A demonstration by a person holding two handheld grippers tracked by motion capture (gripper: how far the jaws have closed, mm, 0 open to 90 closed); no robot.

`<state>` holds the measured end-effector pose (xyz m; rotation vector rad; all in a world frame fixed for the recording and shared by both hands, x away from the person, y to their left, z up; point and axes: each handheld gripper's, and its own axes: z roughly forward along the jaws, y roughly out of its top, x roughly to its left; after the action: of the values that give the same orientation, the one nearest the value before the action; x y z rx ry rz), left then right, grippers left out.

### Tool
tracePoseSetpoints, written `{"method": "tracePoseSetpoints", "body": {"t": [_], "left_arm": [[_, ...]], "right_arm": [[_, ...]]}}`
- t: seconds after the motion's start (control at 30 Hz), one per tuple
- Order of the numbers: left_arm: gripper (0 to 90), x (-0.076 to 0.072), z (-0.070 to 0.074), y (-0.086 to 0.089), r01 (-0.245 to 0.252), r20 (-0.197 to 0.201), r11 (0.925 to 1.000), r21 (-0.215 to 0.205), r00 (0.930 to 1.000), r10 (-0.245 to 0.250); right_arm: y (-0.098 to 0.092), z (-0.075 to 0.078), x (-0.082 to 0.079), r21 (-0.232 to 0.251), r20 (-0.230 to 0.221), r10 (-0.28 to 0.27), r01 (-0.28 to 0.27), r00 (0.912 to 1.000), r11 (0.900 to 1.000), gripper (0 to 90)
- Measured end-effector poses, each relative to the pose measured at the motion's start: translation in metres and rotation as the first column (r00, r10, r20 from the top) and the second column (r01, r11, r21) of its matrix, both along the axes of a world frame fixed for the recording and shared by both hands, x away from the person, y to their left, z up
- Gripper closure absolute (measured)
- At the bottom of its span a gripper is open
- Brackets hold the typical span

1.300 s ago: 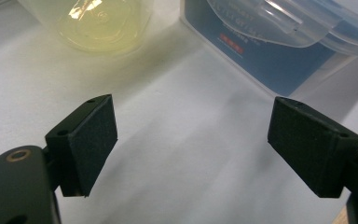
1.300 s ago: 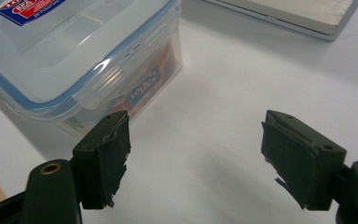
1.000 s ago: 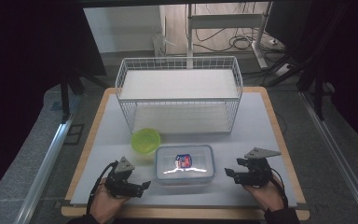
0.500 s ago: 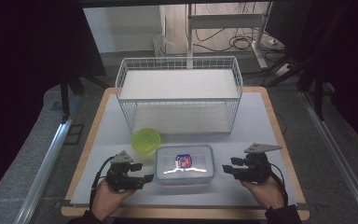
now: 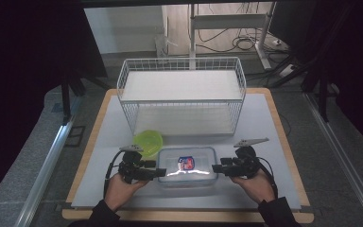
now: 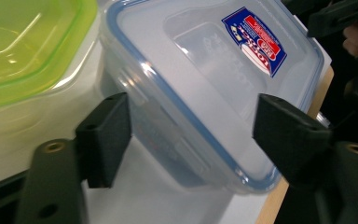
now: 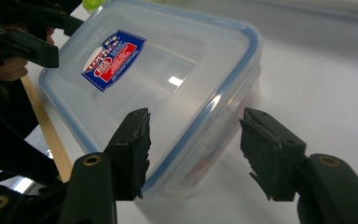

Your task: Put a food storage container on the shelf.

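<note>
A clear lidded container point(image 5: 187, 165) with a blue seal and a red-and-blue label lies near the table's front edge. My left gripper point(image 5: 159, 173) is at its left end, open; in the left gripper view the jaws stand wide apart on either side of the container's point(image 6: 205, 60) end, with the left gripper point(image 6: 193, 133) not closed on it. My right gripper point(image 5: 215, 168) is at the right end, also open. In the right gripper view the right gripper point(image 7: 200, 149) straddles the container's point(image 7: 168, 70) near corner.
A lime-green bowl point(image 5: 147, 142) sits just behind the container's left corner, close beside my left gripper; it is the green bowl point(image 6: 23, 42) in the left gripper view. A white wire rack point(image 5: 182, 94) with two shelves stands at the back. The wooden table edge point(image 5: 189, 216) runs just below the hands.
Both grippers have moved inward from the sides and now flank the container's ends. The container, bowl and rack have not moved.
</note>
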<state>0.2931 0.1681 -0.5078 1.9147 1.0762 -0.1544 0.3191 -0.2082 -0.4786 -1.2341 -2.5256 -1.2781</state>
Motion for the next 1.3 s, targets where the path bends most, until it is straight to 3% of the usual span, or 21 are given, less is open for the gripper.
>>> {"method": "tracePoseSetpoints", "body": {"t": [0.1,0.13,0.5,0.63,0.73,0.83,1.0,1.17,1.3], "left_arm": [[24.0,0.003,-0.002,0.000,0.003,-0.015,0.9999,-0.011,0.9999,-0.003],[22.3,0.005,-0.005,0.000,0.003,-0.035,0.9994,-0.034,0.9994,-0.004],[18.6,0.008,-0.012,0.000,0.025,-0.086,0.9961,-0.084,0.9957,-0.033],[17.1,0.010,-0.014,-0.002,0.025,-0.098,0.9955,-0.091,0.9946,-0.034],[19.3,0.009,-0.012,-0.001,0.023,-0.102,0.9957,-0.090,0.9942,-0.032],[22.9,0.009,-0.013,0.003,0.013,-0.115,0.9931,-0.116,0.9930,-0.027],[30.9,0.005,-0.010,0.006,0.011,-0.099,0.9924,-0.123,0.9948,-0.024],[41.5,-0.007,-0.008,0.013,-0.002,-0.063,0.9874,-0.158,0.9980,-0.008],[46.2,-0.017,-0.005,0.014,0.003,-0.027,0.9876,-0.157,0.9996,-0.007]], "right_arm": [[0.003,-0.004,0.004,0.016,-0.035,0.004,-0.004,0.9994,1.000,39.7],[0.004,-0.008,0.009,0.047,-0.081,0.012,-0.009,0.9967,0.999,37.6],[-0.001,-0.017,0.022,0.114,-0.171,0.038,-0.018,0.9846,0.993,33.5],[-0.002,-0.020,0.027,0.142,-0.206,0.056,-0.027,0.9770,0.989,33.8],[0.003,-0.024,0.029,0.158,-0.233,0.077,-0.041,0.9695,0.987,28.6],[0.003,-0.022,0.030,0.151,-0.211,0.061,-0.029,0.9757,0.988,32.7],[0.000,-0.017,0.025,0.157,-0.226,0.051,-0.015,0.9727,0.988,39.5],[-0.006,-0.015,0.014,0.187,-0.227,0.040,0.004,0.9732,0.982,46.8],[-0.008,-0.011,0.004,0.193,-0.206,0.034,0.006,0.9779,0.981,50.4]]}}
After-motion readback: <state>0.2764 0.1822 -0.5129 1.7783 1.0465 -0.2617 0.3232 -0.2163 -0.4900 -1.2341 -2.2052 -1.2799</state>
